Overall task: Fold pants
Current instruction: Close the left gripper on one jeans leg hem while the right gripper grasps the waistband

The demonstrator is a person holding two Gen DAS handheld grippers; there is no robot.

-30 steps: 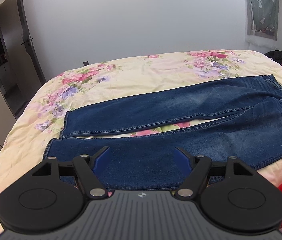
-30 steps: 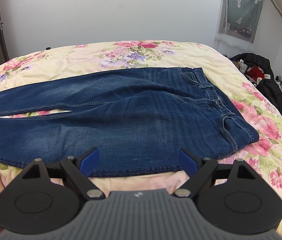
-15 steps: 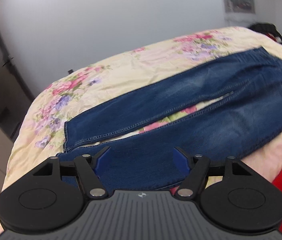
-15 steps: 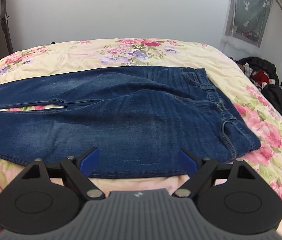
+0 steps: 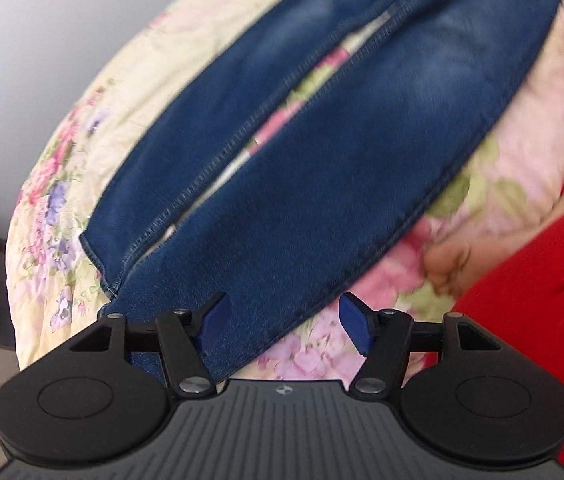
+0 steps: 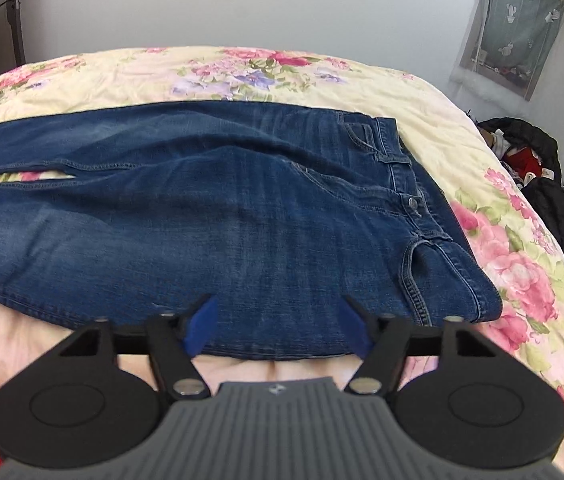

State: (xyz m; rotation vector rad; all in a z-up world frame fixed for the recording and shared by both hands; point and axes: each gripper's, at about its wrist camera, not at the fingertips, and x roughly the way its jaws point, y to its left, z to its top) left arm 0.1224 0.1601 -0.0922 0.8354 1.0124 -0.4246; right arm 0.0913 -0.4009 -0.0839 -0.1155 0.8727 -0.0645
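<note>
Blue denim pants [image 6: 209, 216] lie flat on a floral bedspread [image 6: 241, 72], waistband to the right, legs running left. In the left wrist view the two legs [image 5: 322, 152] run diagonally, hems at lower left. My left gripper [image 5: 284, 320] is open and empty, just above the near leg's hem end. My right gripper [image 6: 277, 322] is open and empty, over the near edge of the pants below the hip.
A person's red garment [image 5: 554, 260] fills the right of the left wrist view. Dark clothes [image 6: 534, 168] are piled on the floor right of the bed. A door [image 6: 9, 20] stands at the far left. A white wall lies behind the bed.
My left gripper has tilted and moved down toward the hem of the near leg; its view is rotated and blurred. My right gripper has moved closer to the pants' near edge.
</note>
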